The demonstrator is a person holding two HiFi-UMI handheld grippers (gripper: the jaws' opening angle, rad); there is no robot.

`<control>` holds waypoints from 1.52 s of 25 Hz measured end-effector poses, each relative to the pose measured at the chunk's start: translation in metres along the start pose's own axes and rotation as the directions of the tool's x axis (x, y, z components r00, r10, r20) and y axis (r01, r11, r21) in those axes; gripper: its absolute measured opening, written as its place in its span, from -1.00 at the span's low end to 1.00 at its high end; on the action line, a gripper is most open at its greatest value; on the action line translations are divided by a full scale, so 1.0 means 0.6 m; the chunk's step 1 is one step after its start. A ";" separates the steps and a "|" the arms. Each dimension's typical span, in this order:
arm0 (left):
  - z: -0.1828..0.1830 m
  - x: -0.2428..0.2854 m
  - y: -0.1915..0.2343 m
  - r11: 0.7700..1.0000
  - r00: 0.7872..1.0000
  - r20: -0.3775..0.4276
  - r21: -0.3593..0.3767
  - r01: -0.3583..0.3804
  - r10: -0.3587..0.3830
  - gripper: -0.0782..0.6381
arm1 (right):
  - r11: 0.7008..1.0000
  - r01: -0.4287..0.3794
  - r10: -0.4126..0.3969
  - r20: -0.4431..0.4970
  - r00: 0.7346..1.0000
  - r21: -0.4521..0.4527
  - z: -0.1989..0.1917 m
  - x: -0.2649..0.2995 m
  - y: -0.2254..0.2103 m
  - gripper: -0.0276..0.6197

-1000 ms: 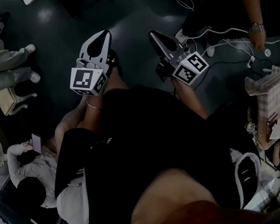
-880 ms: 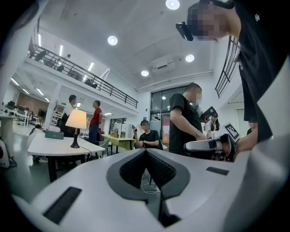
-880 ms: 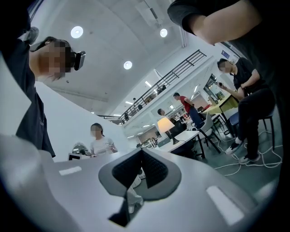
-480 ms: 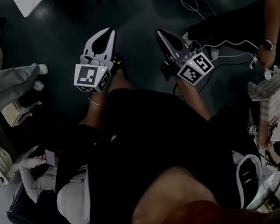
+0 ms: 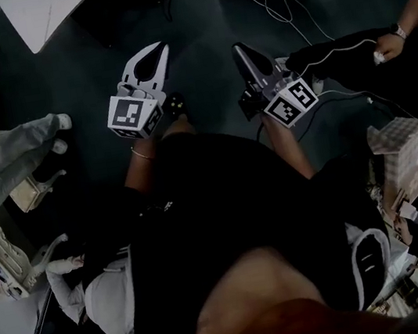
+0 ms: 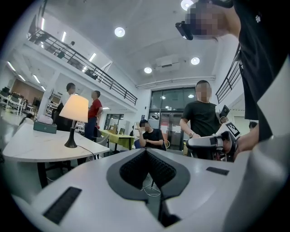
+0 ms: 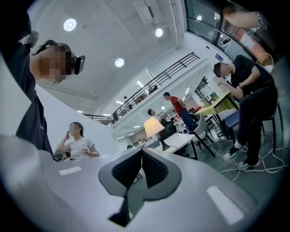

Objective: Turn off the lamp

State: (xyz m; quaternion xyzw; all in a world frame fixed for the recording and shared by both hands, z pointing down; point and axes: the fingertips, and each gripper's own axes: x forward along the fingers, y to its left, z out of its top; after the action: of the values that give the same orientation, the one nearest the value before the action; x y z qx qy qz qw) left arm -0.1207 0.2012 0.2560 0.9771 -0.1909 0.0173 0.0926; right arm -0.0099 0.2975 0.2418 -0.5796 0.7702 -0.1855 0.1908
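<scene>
The lamp (image 6: 74, 108) is lit, with a cream shade and a dark stem and base. It stands some way ahead on a white table (image 6: 41, 147), to the left in the left gripper view. The right gripper view shows the lamp (image 7: 154, 127) straight ahead on that table (image 7: 180, 140). My left gripper (image 5: 147, 60) is shut and empty, its tips (image 6: 146, 152) meeting. My right gripper (image 5: 242, 52) is also shut with nothing in it, its tips (image 7: 142, 151) together. Both are held level over the dark floor, far from the lamp. The head view does not show the lamp.
A white table corner (image 5: 49, 14) lies ahead at upper left. Cables (image 5: 276, 0) trail over the floor ahead. Someone's legs (image 5: 9, 160) stand at left. A seated person (image 6: 152, 136) and a standing one (image 6: 201, 120) are ahead. A green box (image 6: 44, 127) sits by the lamp.
Both grippers have travelled forward across the floor, staying shut. The white table corner has come further into the head view, and the people at the left have slid down the frame.
</scene>
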 end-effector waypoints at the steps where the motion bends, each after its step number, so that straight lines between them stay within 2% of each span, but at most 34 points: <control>1: 0.003 0.007 0.015 1.000 1.000 -0.004 -0.003 -0.004 0.004 -0.76 | 1.000 0.000 0.000 -0.001 1.000 0.001 0.002 0.015 -0.006 -0.91; 9: 0.018 0.047 0.150 1.000 1.000 0.009 0.010 0.006 -0.006 -0.76 | 1.000 -0.004 0.004 0.015 1.000 -0.014 0.017 0.153 -0.028 -0.91; 15: 0.033 0.081 0.213 0.998 0.998 0.025 0.024 0.055 -0.056 -0.76 | 0.999 0.037 -0.036 0.024 0.999 -0.017 0.021 0.212 -0.056 -0.91; 21: 0.040 0.112 0.247 0.998 0.998 0.004 -0.025 0.055 -0.055 -0.76 | 0.998 0.031 -0.030 0.013 0.999 -0.054 0.041 0.257 -0.066 -0.91; 26: 0.023 0.123 0.231 0.994 0.994 0.013 -0.040 0.105 -0.105 -0.76 | 0.998 0.054 -0.055 -0.007 0.998 -0.040 0.025 0.256 -0.078 -0.91; 28: 0.012 0.123 0.237 0.995 0.996 -0.001 -0.044 0.084 -0.084 -0.76 | 0.998 0.053 -0.054 -0.028 0.998 -0.033 0.019 0.260 -0.095 -0.91; 33: -0.031 0.114 0.266 0.998 0.999 -0.031 -0.060 -0.024 0.022 -0.76 | 1.000 0.020 -0.021 -0.077 0.997 -0.014 0.004 0.274 -0.133 -0.91; 36: -0.027 0.130 0.269 0.999 0.998 -0.043 -0.032 -0.043 0.041 -0.76 | 0.999 -0.030 0.027 -0.120 0.992 -0.025 -0.001 0.298 -0.154 -0.91; 38: -0.022 0.153 0.270 0.997 0.998 -0.042 -0.052 -0.058 0.056 -0.76 | 0.998 -0.056 0.050 -0.152 0.987 -0.035 -0.003 0.317 -0.177 -0.89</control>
State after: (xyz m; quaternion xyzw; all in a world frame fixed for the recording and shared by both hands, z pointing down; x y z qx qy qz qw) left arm -0.0965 0.0221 0.3037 0.9678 -0.2173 0.0345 0.1220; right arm 0.0280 0.0867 0.2824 -0.5470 0.8010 -0.2088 0.1254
